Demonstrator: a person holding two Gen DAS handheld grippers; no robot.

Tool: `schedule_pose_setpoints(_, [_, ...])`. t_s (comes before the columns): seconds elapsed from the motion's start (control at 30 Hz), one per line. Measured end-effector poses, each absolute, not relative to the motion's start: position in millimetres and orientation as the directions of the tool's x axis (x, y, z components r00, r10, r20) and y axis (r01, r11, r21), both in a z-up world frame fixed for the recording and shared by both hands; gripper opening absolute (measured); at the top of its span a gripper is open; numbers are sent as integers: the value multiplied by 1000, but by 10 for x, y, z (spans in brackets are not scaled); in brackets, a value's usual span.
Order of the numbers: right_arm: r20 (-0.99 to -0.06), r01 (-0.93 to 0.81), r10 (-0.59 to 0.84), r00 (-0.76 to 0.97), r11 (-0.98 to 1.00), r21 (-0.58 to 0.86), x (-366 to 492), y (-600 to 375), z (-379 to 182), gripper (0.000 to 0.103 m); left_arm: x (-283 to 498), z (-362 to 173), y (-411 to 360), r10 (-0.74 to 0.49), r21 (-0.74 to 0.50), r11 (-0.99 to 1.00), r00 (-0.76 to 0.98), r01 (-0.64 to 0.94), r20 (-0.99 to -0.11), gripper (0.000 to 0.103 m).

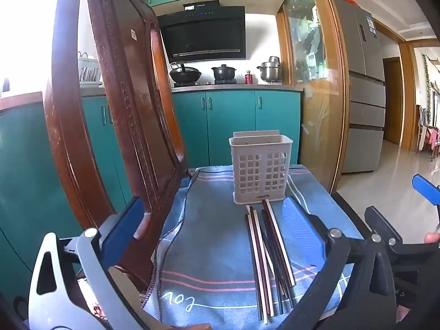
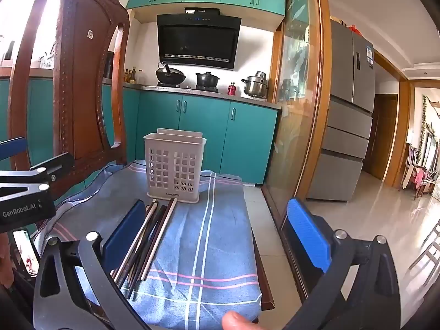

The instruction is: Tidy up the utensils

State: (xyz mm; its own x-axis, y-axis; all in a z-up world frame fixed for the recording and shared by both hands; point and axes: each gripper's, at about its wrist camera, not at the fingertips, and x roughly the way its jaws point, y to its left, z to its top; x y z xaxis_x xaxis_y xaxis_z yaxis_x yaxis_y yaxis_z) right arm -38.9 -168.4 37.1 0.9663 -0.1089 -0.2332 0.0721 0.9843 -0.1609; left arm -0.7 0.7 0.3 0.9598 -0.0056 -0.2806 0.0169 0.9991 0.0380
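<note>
Several dark and light chopsticks (image 1: 266, 253) lie in a loose bundle on a blue striped cloth (image 1: 209, 247), their far ends touching the foot of a white perforated utensil holder (image 1: 261, 170). The holder stands upright and looks empty. My left gripper (image 1: 211, 228) hovers open over the cloth, the bundle lying below and between its blue pads (image 1: 299, 225). My right gripper (image 2: 217, 233) is open too, with the chopsticks (image 2: 148, 242) just beside its left finger (image 2: 123, 233) and the holder (image 2: 174, 165) ahead. Neither gripper holds anything.
A carved wooden chair back (image 1: 118, 110) rises close on the left. The small table's right edge (image 2: 264, 275) drops to a tiled floor beside a glass sliding door (image 2: 299, 110). Teal cabinets and a stove with pots stand behind. A phone (image 2: 24, 250) lies at lower left.
</note>
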Motion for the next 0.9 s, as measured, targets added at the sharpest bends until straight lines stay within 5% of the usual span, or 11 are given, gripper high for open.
schedule_pose_setpoints(0.9, [-242,67,-105,965,985,-160,-356,-1694,312,100,-15,-13,-20,-5,50,999,956,20,-293,100])
